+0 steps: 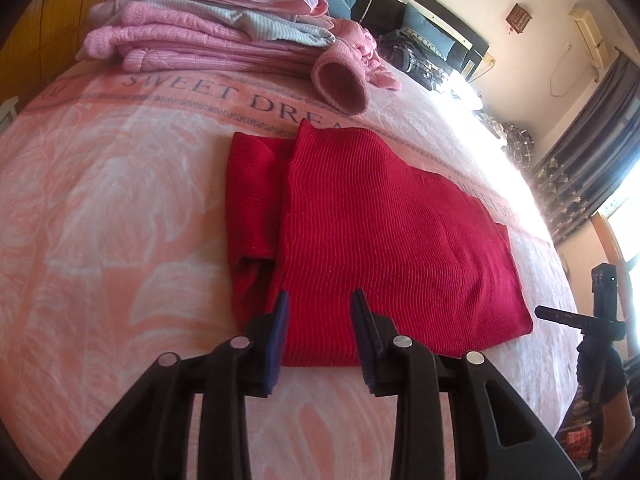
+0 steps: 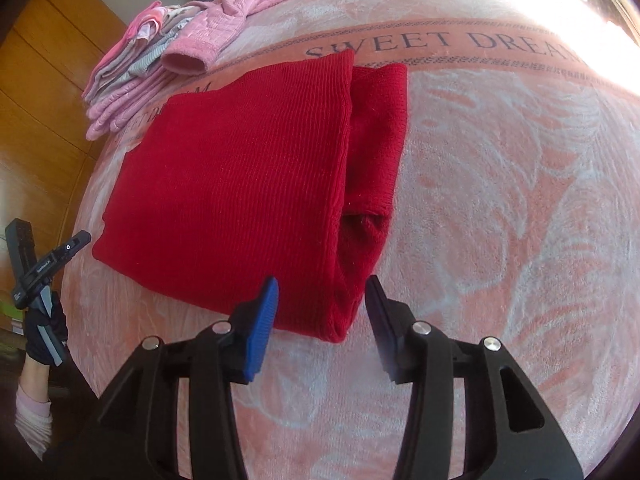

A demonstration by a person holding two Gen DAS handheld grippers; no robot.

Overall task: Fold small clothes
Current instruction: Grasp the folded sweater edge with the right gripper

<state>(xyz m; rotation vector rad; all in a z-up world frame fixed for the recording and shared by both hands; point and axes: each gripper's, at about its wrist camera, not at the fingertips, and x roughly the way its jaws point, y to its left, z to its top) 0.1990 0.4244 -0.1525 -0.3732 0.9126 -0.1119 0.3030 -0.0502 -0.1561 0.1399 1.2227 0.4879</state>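
The left claw (image 1: 320,300) hangs with its fingers spread wide and nothing between them, its blue-padded tips just over the near hem of the red knit garment (image 1: 384,240). Whether the tips touch the cloth I cannot tell. The right claw (image 2: 322,286) is likewise spread wide and empty, straddling the near corner of the red knit garment (image 2: 240,184) where the upper layer meets the sleeve side.

That garment lies flat on the bed (image 2: 500,220), folded into a rough rectangle, with a narrower red panel showing from under one long side and a dark gap at that panel's near end. From the left wrist view, the far point of the garment reaches the band printed "SWEET DREAM".

Beyond the garment, past the printed band, stands a stack of folded pink and grey clothes (image 1: 208,24), with an unfolded pink knit piece (image 1: 348,76) beside it, its cuff open toward the garment. There are no containers; the stack sits straight on the blanket.

On the sleeve side of the garment the pink leaf-patterned blanket lies bare and broad. On the other side the bed edge comes near the garment, and there a gloved hand (image 2: 46,332) shows, gripping a black handle.
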